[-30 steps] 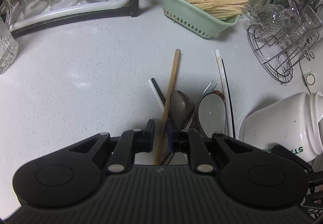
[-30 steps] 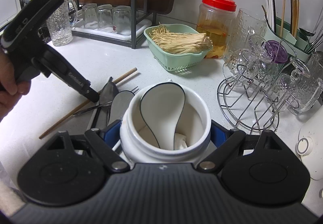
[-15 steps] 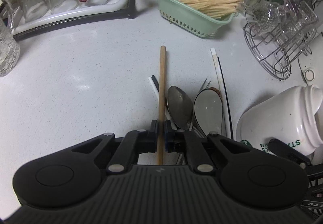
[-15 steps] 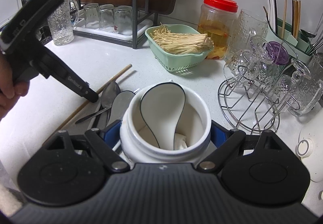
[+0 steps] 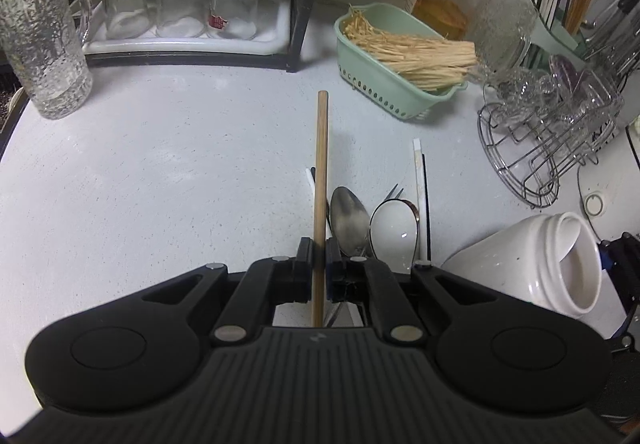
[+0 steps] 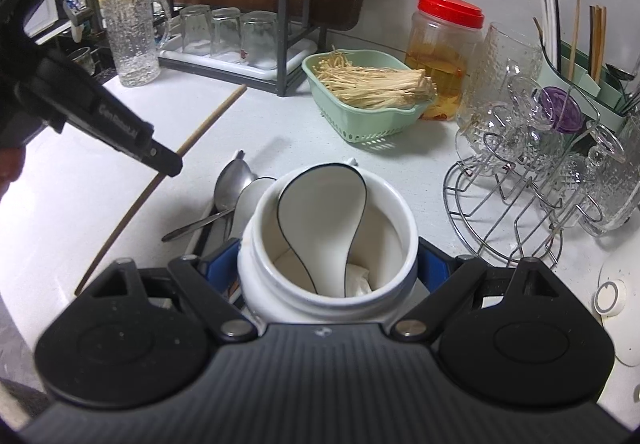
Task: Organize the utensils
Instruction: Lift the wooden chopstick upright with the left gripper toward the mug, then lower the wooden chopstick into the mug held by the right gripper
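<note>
Pale countertop (image 5: pixel 168 163) — spoons (image 5: pixel 349 219), basket (image 5: pixel 384 83).

A long wooden chopstick (image 5: pixel 321 179) is clamped near its lower end, its tip raised off the table. Beside it on the table lie a metal spoon (image 5: pixel 347 219), a white ceramic spoon (image 5: pixel 394 230) and white and black chopsticks (image 5: pixel 421 187). A white jar (image 6: pixel 328 240) is held tilted, with a black-rimmed white spoon (image 6: pixel 320 207) inside.
</note>
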